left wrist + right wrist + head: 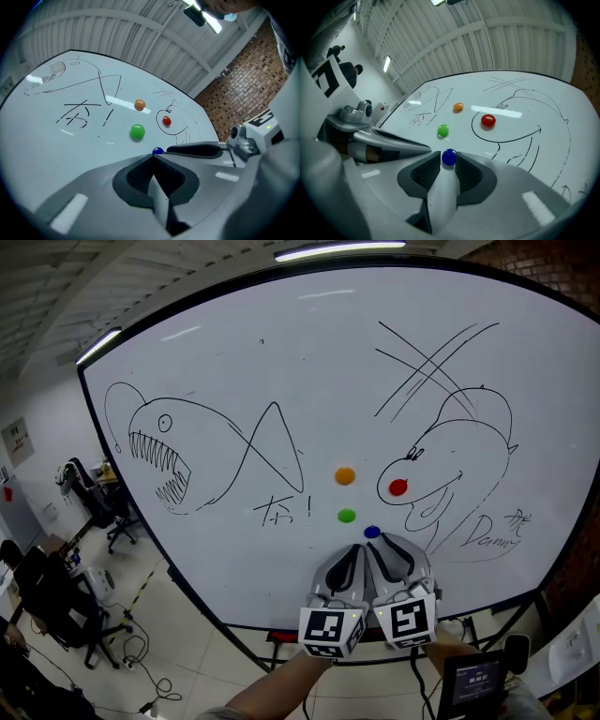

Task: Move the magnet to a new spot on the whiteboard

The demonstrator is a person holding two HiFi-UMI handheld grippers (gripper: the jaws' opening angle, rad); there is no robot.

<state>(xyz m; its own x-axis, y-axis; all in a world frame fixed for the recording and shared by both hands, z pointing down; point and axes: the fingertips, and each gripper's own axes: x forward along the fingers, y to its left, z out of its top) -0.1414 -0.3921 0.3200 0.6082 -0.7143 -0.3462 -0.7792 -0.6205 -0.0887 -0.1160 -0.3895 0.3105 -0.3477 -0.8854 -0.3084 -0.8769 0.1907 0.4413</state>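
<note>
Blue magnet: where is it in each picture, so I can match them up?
Head view: blue magnet low on the whiteboard.
Left gripper view: it peeks over the left gripper, centre.
Right gripper view: it sits between the right gripper's tips.
Shared landmark: green magnet, just up-left of it everywhere.

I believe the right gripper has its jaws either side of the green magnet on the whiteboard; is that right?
Not quite: the blue magnet sits between the right gripper's jaws on the whiteboard; the green magnet lies clear beyond them, as the right gripper view shows.
</note>
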